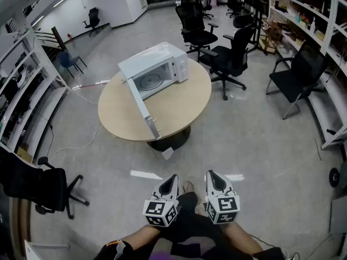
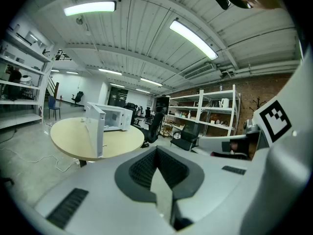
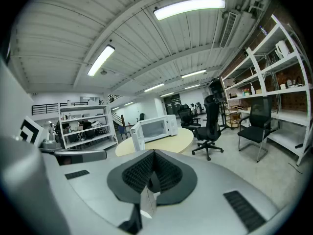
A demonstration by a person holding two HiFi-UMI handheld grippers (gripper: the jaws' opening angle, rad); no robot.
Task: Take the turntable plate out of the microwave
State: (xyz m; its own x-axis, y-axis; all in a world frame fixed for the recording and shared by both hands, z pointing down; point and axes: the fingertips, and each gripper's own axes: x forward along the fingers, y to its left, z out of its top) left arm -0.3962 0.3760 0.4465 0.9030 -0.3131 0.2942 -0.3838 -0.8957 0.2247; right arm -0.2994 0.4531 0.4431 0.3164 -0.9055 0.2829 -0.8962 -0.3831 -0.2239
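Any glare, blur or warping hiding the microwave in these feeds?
Head view: sharp, evenly lit, edges bowed by fisheye, microwave clear. Left gripper view: heavy fisheye, bright ceiling lights, microwave small yet sharp. Right gripper view: the same, dark vignette at corners.

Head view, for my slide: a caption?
Shut, the left gripper and right gripper face the open microwave on the round table, turntable plate inside.

The microwave (image 1: 162, 61) has a smooth white shell with a faint sheen, and the turntable plate (image 1: 150, 82) inside looks glassy. The round table (image 1: 181, 110) has a matt, pale wood-look top. The grey floor (image 1: 255, 140) is polished and glossy, mirroring the ceiling lights. The left gripper (image 1: 172, 179) and right gripper (image 1: 212, 175) are matt pale-grey plastic with dark ribbed pads (image 2: 144, 169). The office chair (image 1: 230, 58) looks like black cloth.
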